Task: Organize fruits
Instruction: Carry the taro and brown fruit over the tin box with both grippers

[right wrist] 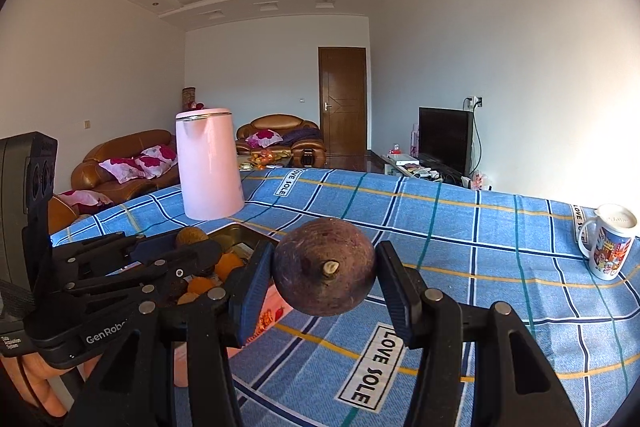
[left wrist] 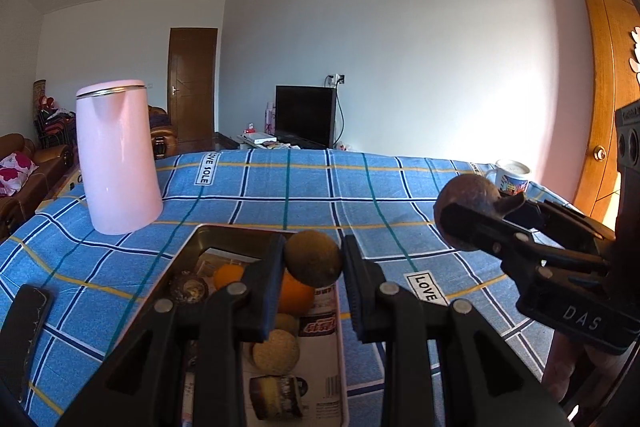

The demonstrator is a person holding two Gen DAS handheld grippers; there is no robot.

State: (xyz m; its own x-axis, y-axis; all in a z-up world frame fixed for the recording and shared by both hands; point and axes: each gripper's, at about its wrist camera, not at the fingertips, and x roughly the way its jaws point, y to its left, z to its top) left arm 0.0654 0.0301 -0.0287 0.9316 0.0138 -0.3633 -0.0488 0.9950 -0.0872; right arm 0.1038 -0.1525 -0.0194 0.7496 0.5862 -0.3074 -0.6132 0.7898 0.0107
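Observation:
My left gripper [left wrist: 313, 263] is shut on a round brown fruit [left wrist: 314, 258] and holds it above a metal tray [left wrist: 208, 235]. The tray holds an orange [left wrist: 294, 293], a smaller orange [left wrist: 228, 274], a dark fruit [left wrist: 189, 289] and a tan round fruit [left wrist: 276, 351]. My right gripper [right wrist: 325, 273] is shut on a dark purple-brown round fruit [right wrist: 324, 273] with a stub stem, held above the blue checked tablecloth to the right of the tray [right wrist: 240, 233]. That fruit also shows at the right of the left wrist view [left wrist: 466, 205].
A tall pink kettle [left wrist: 118, 157] stands on the table behind the tray's left. A printed white mug [right wrist: 610, 247] stands at the far right. A dark flat object [left wrist: 28, 323] lies at the table's left edge. Sofas, a TV and doors lie beyond.

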